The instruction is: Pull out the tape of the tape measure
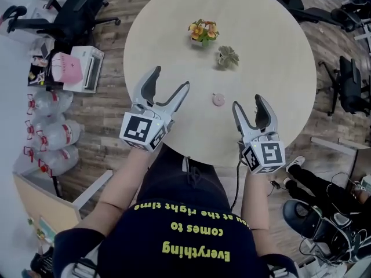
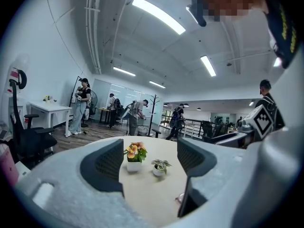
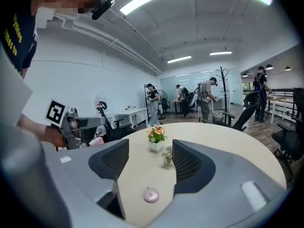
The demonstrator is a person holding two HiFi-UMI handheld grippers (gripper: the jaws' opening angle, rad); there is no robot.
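Open-plan office around a round pale table point(image 1: 174, 28). Toward 6 o'clock from its middle, a small pink tape measure point(image 1: 218, 99), lying flat and free, likely set there for reach from both sides. Flanked by left gripper point(image 1: 171, 77) near 9 o'clock and right gripper point(image 1: 247, 101) at 3 o'clock, both spread wide, empty, not touching it. Pull-out end too small to find; in the left gripper view, half hidden behind a jaw.

Open-plan office: swivel chairs point(image 1: 75, 16), desks point(image 2: 47, 110)
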